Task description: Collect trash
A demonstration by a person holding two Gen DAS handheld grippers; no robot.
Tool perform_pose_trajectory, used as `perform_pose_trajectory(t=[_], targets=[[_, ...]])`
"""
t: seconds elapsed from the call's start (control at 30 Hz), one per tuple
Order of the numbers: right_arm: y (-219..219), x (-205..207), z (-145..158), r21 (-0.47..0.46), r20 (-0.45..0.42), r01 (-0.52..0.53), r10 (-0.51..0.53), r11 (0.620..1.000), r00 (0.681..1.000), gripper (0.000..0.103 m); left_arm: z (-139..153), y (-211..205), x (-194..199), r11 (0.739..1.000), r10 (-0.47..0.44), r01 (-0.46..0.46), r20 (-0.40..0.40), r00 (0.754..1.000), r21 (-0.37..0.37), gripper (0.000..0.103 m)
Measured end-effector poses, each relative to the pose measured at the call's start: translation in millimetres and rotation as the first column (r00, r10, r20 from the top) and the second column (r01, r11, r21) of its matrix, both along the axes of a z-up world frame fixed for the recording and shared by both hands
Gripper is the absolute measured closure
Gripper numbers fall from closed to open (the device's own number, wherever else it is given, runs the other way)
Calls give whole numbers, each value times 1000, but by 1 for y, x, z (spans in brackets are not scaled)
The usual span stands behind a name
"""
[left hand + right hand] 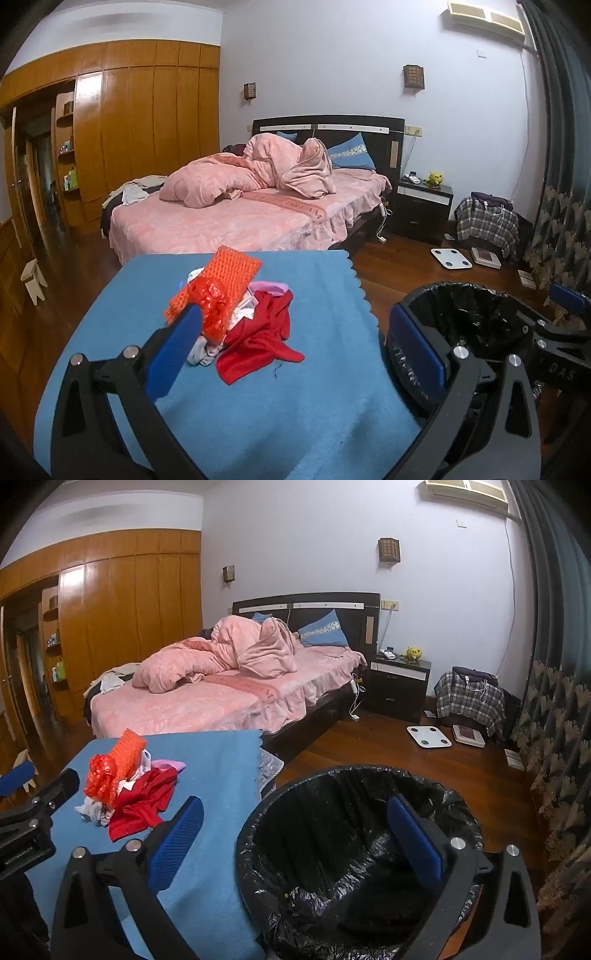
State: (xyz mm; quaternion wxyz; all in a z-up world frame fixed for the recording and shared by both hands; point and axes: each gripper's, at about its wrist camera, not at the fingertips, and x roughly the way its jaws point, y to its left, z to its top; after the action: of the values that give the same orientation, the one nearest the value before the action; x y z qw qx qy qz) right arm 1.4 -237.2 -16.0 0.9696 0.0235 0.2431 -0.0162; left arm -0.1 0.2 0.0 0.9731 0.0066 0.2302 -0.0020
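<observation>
- The trash pile sits mid-worktop, at about 11 o'clock from the left claw, whose jaws stand wide with nothing between them.
- The right claw is likewise wide and empty, hovering over the black-lined bin; from it the pile lies at about 10 o'clock.
- On top: an orange foam net and crinkled red plastic. Both are probably very light, soft and springy.
- The red cloth below is limp; it would likely drape and drag neighbours along.
- Best hold, I judge: pinch the bunched red plastic at its knot, or the net across its narrow width.
</observation>
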Motion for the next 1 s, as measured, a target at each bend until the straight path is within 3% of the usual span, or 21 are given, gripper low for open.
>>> perform_pose_trajectory(t=[1.0], targets=[[0,2,-2,1,-10,0,0,1000,1000,6,0,1,2,1000,3,-3,-8,1000,-8,5]])
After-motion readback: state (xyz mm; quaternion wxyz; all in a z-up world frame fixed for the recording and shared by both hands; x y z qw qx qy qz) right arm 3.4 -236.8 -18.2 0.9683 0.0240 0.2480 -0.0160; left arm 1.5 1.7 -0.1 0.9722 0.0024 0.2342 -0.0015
